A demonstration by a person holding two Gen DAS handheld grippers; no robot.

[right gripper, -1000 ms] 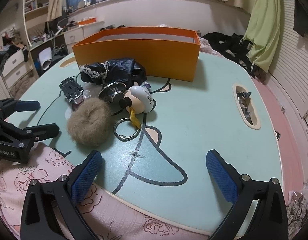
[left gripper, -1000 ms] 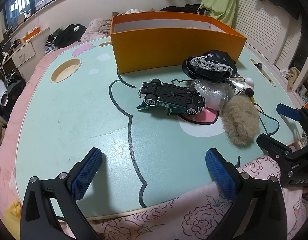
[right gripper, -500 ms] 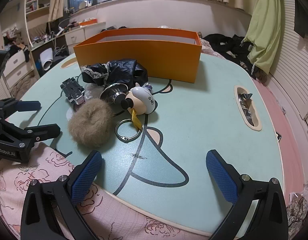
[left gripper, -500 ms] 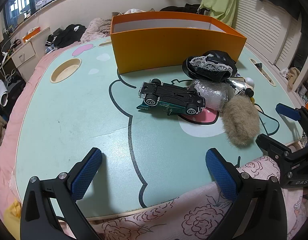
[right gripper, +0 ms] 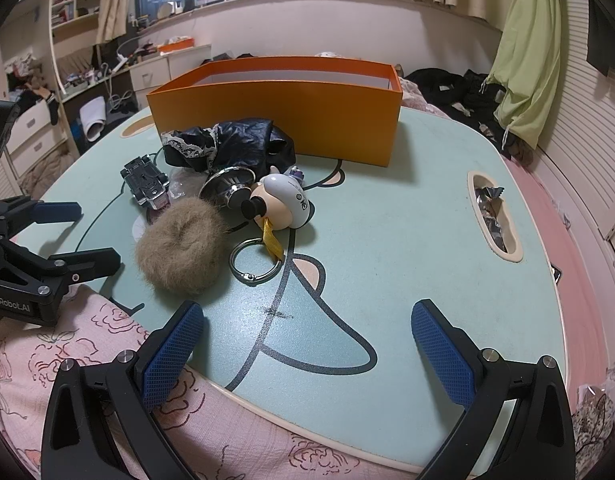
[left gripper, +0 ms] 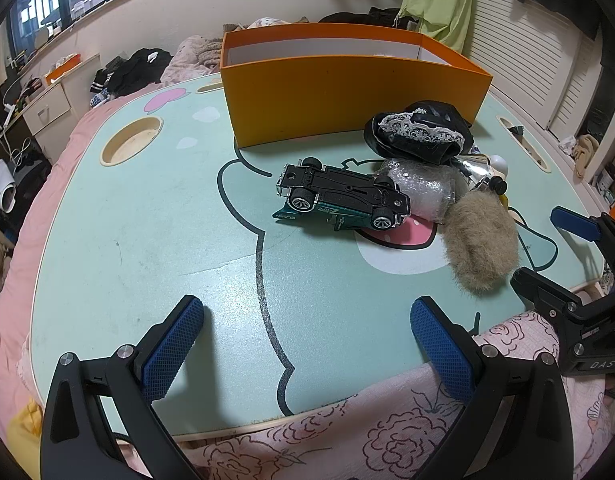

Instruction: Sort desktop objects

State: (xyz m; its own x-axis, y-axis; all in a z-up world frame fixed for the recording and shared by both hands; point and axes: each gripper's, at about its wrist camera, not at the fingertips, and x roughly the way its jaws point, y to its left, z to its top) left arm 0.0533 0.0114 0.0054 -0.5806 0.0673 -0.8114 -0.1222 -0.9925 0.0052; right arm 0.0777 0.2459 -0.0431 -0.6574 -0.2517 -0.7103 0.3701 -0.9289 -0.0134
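An orange box point(left gripper: 347, 92) stands open at the far side of the mint table point(left gripper: 147, 232). In front of it lie an overturned toy car point(left gripper: 341, 196), a black lace cloth point(left gripper: 419, 132), a bubble-wrap bundle point(left gripper: 423, 192), a beige fur ball point(left gripper: 479, 240), a duck figure keychain point(right gripper: 283, 204) with a metal ring point(right gripper: 255, 258), and a shiny metal piece point(right gripper: 227, 184). My left gripper point(left gripper: 307, 340) is open and empty at the near table edge, short of the car. My right gripper point(right gripper: 307, 344) is open and empty, near the ring and fur ball.
The table has a round cup recess point(left gripper: 131, 146) at the left and a slot point(right gripper: 493, 216) holding wrappers at the right. A pink floral quilt point(left gripper: 347, 440) lies under the near edge. Drawers and clutter point(right gripper: 35, 136) stand to the left.
The right gripper has edged slightly forward toward the objects. The left gripper and all objects have stayed in place.
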